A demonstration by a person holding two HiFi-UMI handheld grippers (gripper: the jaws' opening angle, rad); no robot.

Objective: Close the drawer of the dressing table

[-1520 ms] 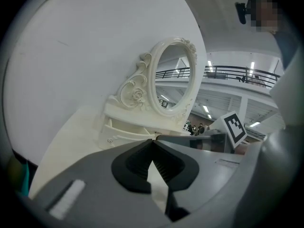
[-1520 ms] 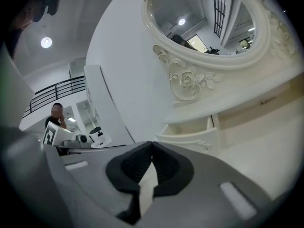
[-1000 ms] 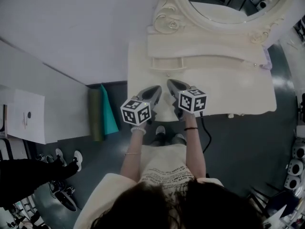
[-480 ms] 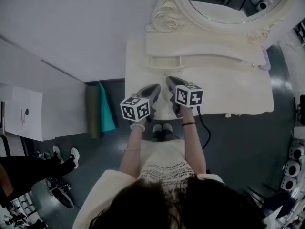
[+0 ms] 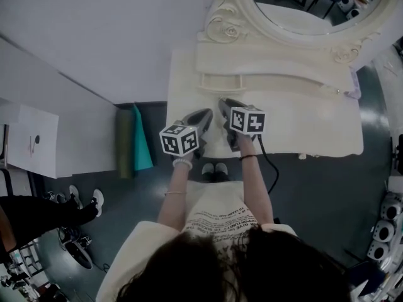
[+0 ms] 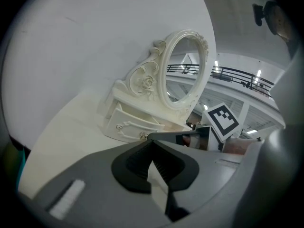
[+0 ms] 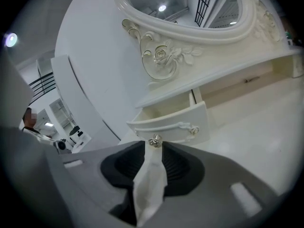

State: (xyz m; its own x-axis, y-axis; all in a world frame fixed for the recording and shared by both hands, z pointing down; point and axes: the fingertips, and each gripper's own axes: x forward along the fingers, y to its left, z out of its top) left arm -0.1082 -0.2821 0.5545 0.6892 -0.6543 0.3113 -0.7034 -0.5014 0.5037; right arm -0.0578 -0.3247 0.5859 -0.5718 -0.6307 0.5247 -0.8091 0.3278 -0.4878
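The cream dressing table (image 5: 302,118) with its oval mirror (image 5: 302,5) has its small drawer (image 5: 220,80) pulled out. In the right gripper view the drawer front (image 7: 175,122) faces me, and its silver knob (image 7: 155,140) sits between the tips of my right gripper (image 7: 155,145). Those jaws have just been opening; they stand open and do not press on the knob. My left gripper (image 5: 206,114) hovers over the table top beside the right one, shut on nothing. From the left gripper view (image 6: 152,141) the right gripper's marker cube (image 6: 222,120) and the drawer (image 6: 130,122) show.
A white wall runs behind and to the left of the table. A green and teal roll (image 5: 132,146) stands on the dark floor by the table's left side. A white cabinet (image 5: 31,143) and another person's legs (image 5: 38,216) are at far left.
My right gripper has moved a little farther over the table toward the drawer. The left gripper has barely shifted.
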